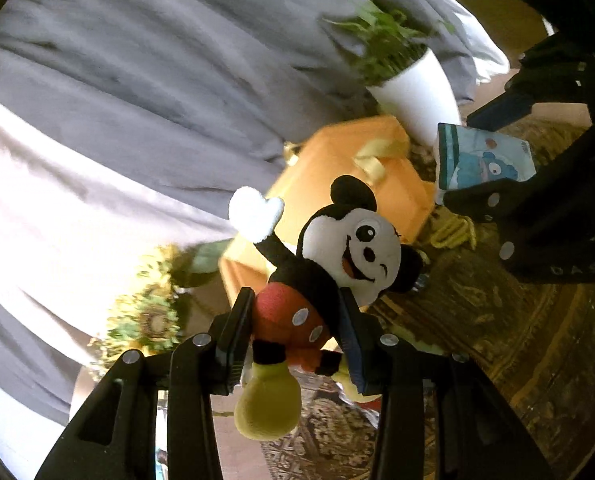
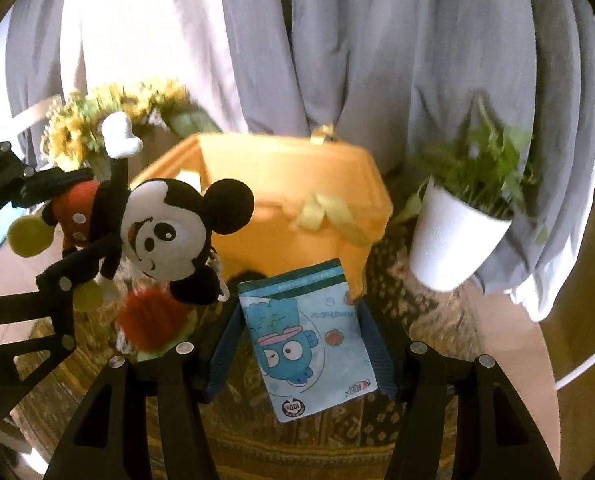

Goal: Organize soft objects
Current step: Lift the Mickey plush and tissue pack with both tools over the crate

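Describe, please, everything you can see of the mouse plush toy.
The mouse plush is soft and fuzzy: black round ears, white smiling face, black body, red shorts with white buttons, yellow shoes, white gloves. The left hand-held gripper is clamped on its shorts and holds it in the air, tilted, one arm raised, in front of the orange box. Only the pads touch it.

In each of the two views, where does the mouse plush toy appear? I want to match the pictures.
Left wrist view: the mouse plush toy is low in the centre, gripped at its red shorts by the left gripper.
Right wrist view: the same toy is at the left, head toward the centre.
Shared landmark: the orange box behind the toy.
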`<state>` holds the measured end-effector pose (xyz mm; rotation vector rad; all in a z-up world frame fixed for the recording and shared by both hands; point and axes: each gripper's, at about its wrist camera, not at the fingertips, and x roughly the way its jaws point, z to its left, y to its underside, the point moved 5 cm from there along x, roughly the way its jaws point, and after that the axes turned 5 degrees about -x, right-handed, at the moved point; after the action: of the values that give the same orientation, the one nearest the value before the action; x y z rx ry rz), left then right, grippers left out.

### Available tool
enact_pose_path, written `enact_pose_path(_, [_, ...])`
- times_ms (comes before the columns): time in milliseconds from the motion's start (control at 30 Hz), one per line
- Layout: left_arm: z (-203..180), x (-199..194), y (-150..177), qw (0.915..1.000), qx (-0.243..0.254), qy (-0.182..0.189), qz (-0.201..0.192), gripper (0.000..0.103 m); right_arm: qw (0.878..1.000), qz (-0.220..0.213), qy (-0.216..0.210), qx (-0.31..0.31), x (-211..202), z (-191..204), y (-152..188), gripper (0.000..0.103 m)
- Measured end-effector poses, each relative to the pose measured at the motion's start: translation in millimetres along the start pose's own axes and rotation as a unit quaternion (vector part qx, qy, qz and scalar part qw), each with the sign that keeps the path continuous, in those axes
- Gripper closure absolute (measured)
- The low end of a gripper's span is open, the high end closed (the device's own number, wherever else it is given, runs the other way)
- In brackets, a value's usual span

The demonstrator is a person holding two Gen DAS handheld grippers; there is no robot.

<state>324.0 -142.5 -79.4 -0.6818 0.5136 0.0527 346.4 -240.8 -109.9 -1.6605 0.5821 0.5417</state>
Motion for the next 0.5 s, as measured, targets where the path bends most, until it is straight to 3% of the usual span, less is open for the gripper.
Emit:
enact_pose_path(233, [23.9, -9.7, -11.3, 0.9986, -0.041, -0.031, -0.014, 0.062, 0.999, -0.045, 0.001, 0.007, -15.5, -5.6, -29.9, 0.044])
enact_pose_path(500, [58.7, -5.9, -23.1, 0.99, -0.134, -0.042, -0.017, 0.062, 0.996, -0.083, -0.011, 0.03, -17.9, -16.5, -63.8, 0.044])
